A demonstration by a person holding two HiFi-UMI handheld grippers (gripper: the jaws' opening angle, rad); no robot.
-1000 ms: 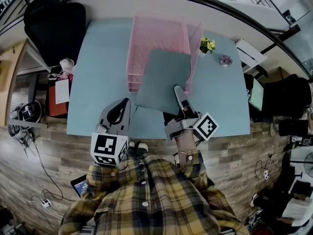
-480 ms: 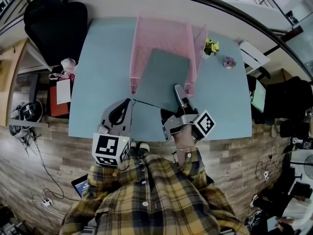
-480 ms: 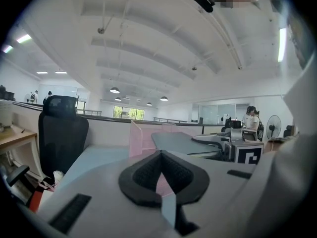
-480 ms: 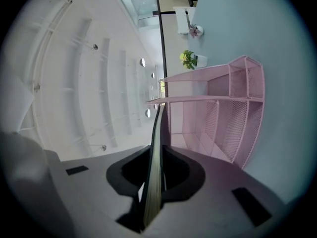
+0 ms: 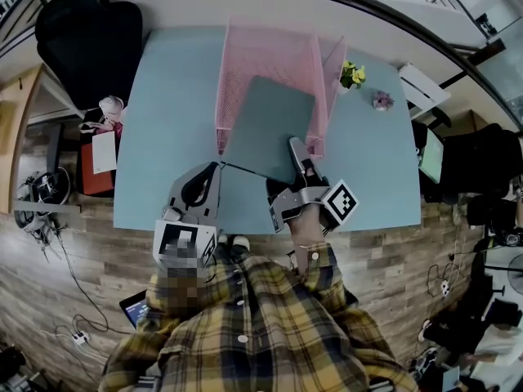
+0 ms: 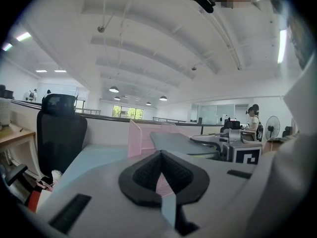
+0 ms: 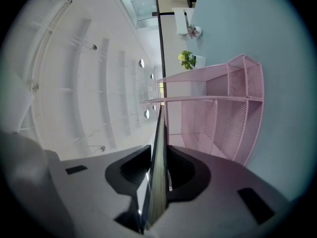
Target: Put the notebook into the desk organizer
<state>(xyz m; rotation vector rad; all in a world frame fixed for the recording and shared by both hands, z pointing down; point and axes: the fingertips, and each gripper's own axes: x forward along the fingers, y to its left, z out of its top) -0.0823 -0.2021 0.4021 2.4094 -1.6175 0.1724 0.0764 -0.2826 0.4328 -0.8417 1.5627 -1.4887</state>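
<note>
Blue table (image 5: 172, 96) carried the pink desk organizer (image 5: 261, 51) at its far middle. The notebook (image 5: 265, 129) sat tilted, with its far part over the organizer's tray and its near edge sticking out toward you. Your right gripper (image 5: 296, 145) pinched the notebook's near right edge, and its jaws were opening with the cover between the pads. Your left gripper (image 5: 208, 170), just near-left of the notebook, had its jaws pressed together on nothing. A small flower pot (image 5: 351, 76) sat right of the organizer.

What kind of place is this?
Most likely an open office. There is a black office chair by a blue desk, and a pink organizer for papers stands on the desk.
</note>
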